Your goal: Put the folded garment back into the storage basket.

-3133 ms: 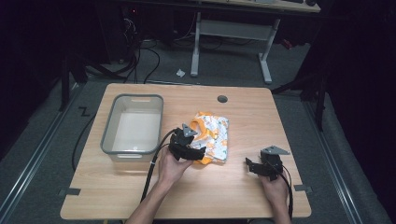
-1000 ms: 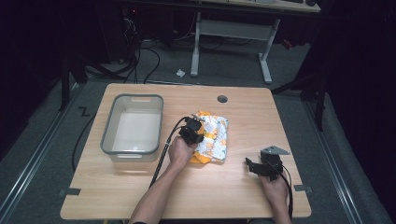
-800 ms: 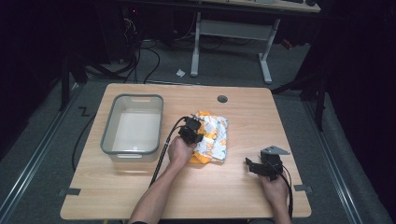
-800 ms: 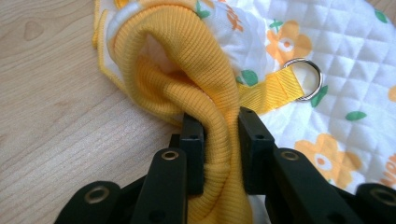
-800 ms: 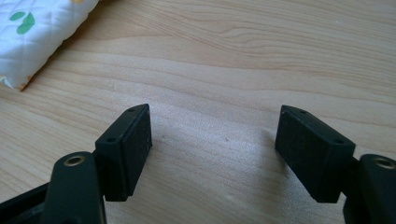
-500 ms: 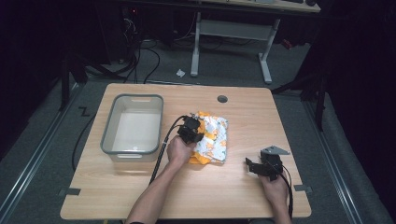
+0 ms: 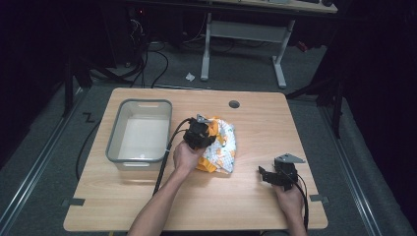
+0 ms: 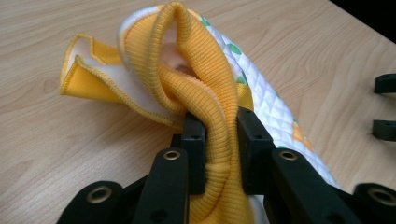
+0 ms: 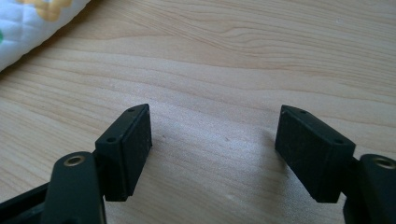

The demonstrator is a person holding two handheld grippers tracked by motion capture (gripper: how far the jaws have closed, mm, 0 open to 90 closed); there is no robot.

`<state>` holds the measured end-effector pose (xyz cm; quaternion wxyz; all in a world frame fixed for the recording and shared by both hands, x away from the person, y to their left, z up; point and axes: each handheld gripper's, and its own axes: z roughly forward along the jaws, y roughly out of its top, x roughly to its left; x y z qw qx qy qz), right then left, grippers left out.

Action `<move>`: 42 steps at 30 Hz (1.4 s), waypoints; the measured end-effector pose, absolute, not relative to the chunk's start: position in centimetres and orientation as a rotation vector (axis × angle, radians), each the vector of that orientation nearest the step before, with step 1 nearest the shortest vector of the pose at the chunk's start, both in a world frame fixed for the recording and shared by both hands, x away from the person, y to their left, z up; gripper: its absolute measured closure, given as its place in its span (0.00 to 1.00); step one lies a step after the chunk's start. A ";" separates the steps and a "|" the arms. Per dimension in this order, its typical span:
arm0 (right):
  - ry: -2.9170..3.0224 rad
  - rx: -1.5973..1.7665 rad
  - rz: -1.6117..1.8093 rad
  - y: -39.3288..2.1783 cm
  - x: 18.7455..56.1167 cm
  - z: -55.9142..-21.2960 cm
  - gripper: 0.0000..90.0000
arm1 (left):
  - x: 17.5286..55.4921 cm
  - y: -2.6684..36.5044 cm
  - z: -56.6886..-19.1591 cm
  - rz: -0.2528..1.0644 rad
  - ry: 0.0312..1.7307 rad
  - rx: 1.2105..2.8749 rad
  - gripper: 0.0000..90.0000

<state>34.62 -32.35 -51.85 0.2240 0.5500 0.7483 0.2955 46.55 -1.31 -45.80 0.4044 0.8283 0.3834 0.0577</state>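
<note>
So the wooden table [image 7: 236,206] sits on grey carpet in a pretty dark room, with another desk's white legs [image 7: 206,49] and a tangle of cables [image 7: 147,59] on the floor at 12 o'clock. There's a round cable hole [image 7: 234,104] in the tabletop near the far edge.

Biggest thing on the table is the clear plastic bin [image 7: 114,142], at about 9 o'clock from the middle. Just beside it, toward 3 o'clock, lies the quilted white and yellow garment [image 7: 223,150], bunched up around the table's centre.

The left gripper [image 7: 197,135] is at the garment's 9 o'clock edge, between it and the bin. In the left gripper view its jaws are clamped tight on the yellow ribbed cuff [image 8: 219,135], and the fabric loops up over them, lifted off the wood.

The right gripper [image 7: 268,176] rests well apart at 4 o'clock from the garment, jaws spread wide with bare wood between them. A corner of quilting [image 9: 32,23] sits at 10 o'clock in its own view.
</note>
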 end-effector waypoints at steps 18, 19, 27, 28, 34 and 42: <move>2.066 1.517 0.816 -32.4 34.6 -51.8 0.30 | 45.1 1.4 -42.7 0.147 0.933 1.988 0.85; 2.066 1.516 0.816 -32.4 34.6 -51.9 0.30 | 45.1 1.6 -42.6 0.146 0.933 1.984 0.85; 2.066 1.515 0.816 -32.4 34.6 -51.9 0.30 | 44.6 2.9 -41.5 0.159 0.921 1.960 0.85; 2.066 1.515 0.816 -32.4 34.6 -51.9 0.30 | 44.5 3.1 -41.4 0.159 0.921 1.954 0.85; 2.066 1.516 0.816 -32.4 34.6 -51.9 0.30 | 44.2 4.2 -40.8 0.162 0.915 1.940 0.85; 2.066 1.516 0.816 -32.4 34.6 -51.9 0.30 | 43.8 5.9 -40.0 0.141 0.916 1.899 0.85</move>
